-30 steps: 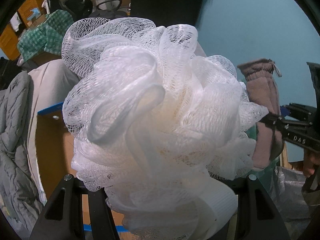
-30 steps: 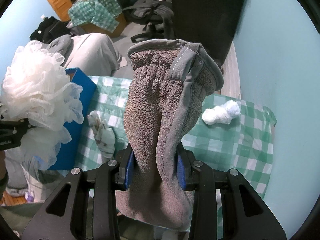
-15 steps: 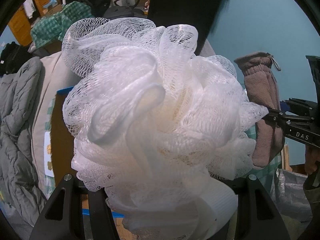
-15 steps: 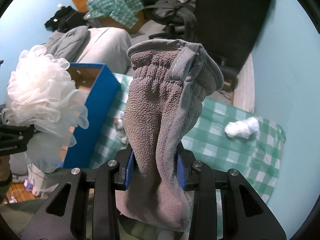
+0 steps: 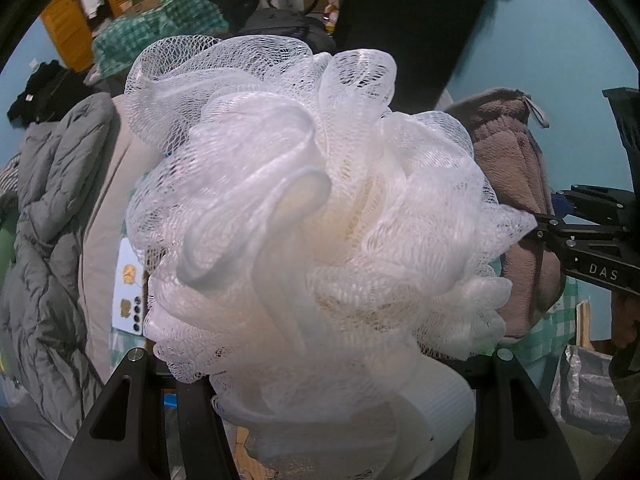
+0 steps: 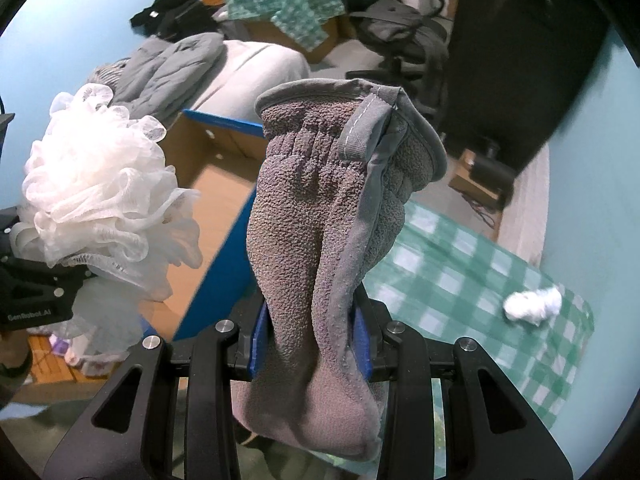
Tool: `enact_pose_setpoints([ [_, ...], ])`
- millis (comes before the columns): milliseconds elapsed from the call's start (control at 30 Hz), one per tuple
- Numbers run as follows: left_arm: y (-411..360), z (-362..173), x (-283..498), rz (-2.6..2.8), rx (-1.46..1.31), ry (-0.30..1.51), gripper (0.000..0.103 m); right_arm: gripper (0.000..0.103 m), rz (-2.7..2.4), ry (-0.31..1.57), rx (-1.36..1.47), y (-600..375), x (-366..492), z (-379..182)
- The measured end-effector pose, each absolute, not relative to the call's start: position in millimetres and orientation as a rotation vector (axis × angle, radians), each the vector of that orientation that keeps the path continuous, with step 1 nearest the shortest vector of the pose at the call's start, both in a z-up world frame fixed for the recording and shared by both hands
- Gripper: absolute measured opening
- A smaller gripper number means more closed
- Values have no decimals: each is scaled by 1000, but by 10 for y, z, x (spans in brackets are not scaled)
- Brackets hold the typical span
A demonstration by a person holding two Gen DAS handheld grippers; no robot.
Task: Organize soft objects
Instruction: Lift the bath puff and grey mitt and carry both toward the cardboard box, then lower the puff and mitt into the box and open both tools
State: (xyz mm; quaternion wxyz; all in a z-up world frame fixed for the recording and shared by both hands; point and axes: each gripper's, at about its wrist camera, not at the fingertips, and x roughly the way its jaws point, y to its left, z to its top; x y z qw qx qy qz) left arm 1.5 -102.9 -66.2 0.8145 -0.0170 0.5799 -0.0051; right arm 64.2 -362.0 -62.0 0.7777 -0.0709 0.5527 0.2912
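Note:
A white mesh bath pouf (image 5: 312,216) fills the left wrist view, and my left gripper (image 5: 320,384) is shut on its lower part. In the right wrist view the same pouf (image 6: 96,184) hangs at the left above the open blue box (image 6: 224,184). My right gripper (image 6: 312,336) is shut on a grey-brown fleece mitt (image 6: 328,208), whose cuff stands up between the blue pads. That mitt (image 5: 516,208) and the right gripper (image 5: 560,216) show at the right edge of the left wrist view. A white crumpled cloth (image 6: 532,304) lies on the green checked tablecloth (image 6: 460,280).
The blue box has a brown cardboard inside and stands at the table's left end. Behind it lie a grey padded jacket (image 6: 168,64) and a beige cushion (image 6: 256,68). A dark cabinet (image 6: 520,48) and office chairs (image 6: 400,24) stand further back against the teal wall.
The right gripper has swung left with the mitt; the blue box now shows its open inside and the white cloth has slid to the right. The left view has rolled slightly.

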Motion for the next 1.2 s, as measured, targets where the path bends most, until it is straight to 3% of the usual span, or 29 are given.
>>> enact_pose_setpoints([
  [1200,-774,-932,119,89,-106,1319,60,34,759,1264,-270,-1681,815,-864],
])
